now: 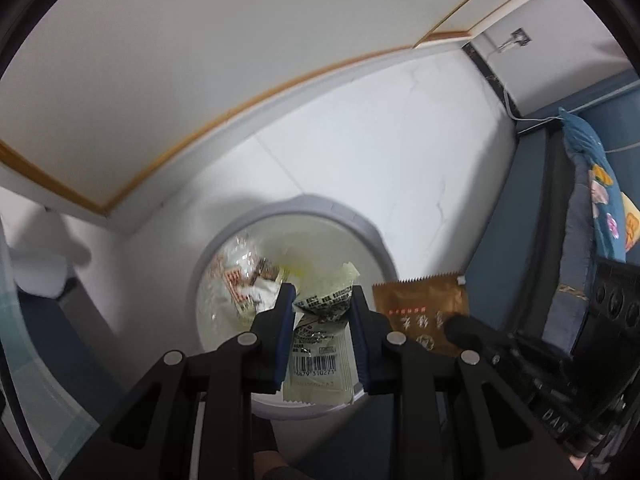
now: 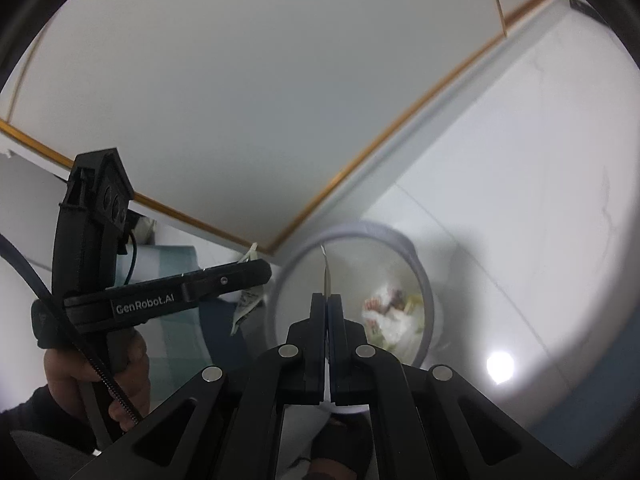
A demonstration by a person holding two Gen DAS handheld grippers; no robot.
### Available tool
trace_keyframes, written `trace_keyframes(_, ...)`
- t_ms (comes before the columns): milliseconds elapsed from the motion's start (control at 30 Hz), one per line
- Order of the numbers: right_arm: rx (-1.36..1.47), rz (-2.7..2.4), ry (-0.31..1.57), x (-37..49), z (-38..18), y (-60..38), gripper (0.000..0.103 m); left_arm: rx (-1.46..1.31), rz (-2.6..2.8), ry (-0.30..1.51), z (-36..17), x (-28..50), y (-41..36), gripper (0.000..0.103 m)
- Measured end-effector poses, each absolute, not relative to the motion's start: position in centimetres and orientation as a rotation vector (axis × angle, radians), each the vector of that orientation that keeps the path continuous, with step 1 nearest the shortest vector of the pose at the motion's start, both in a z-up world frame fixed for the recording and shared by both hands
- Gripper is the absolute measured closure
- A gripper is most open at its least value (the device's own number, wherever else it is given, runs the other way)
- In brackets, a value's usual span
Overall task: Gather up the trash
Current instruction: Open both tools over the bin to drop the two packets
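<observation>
A: We have both grippers over the white bin [image 1: 376,236], which stands on the pale tiled floor [image 1: 400,152] beside the white wall panel with its wooden trim [image 1: 160,156]. Our left gripper [image 1: 322,300] has its blue-padded fingers [image 1: 285,312] partly closed, pinching a pale yellow-green sachet [image 1: 320,352] with a barcode; the sachet hangs just above the bin's mouth.

B: And inside the bin we see a clear liner holding crumpled wrappers [image 1: 244,284], red-and-white print among them, on the side of the bin away from the brown packet. Our right gripper [image 2: 327,300] has its fingers pressed together on the edge of something thin.

A: From the left wrist view that is the brown packet [image 1: 420,312] with the zigzag top edge, held just beside the bin's rim, toward the blue furniture [image 1: 516,216]. In the right wrist view we only see it edge-on, as a thin pale sliver [image 2: 326,268] sticking up over the bin [image 2: 424,280].

B: There we also see the left gripper [image 2: 250,280] from the side, beside the bin's rim, with the sachet [image 2: 246,304] dangling from it and a hand [image 2: 96,372] around its handle.
</observation>
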State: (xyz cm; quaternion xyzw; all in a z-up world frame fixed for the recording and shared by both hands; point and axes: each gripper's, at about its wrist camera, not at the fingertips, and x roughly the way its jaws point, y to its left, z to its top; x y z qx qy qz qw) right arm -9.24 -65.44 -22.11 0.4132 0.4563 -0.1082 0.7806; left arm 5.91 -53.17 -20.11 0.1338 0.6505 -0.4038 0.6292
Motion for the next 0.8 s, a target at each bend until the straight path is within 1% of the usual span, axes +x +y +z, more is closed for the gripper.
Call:
trace_keyframes(500,0.948,-0.207,1.098,-9.5,-28.4,-63.7,0.101,0.349,-0.852,1.624,-24.6,5.4,-53.5,0.08)
trace_keyframes(533,0.944,-0.206,1.105,-9.7,-28.3,-63.7,0.1,0.354,-0.852,1.622,-24.8,5.2,-53.4,0.08)
trace_keyframes(800,0.933,-0.213,1.145,-9.8,-29.5,-63.3,0.099,0.364,-0.849,1.628,-25.0,5.1,-53.4,0.08)
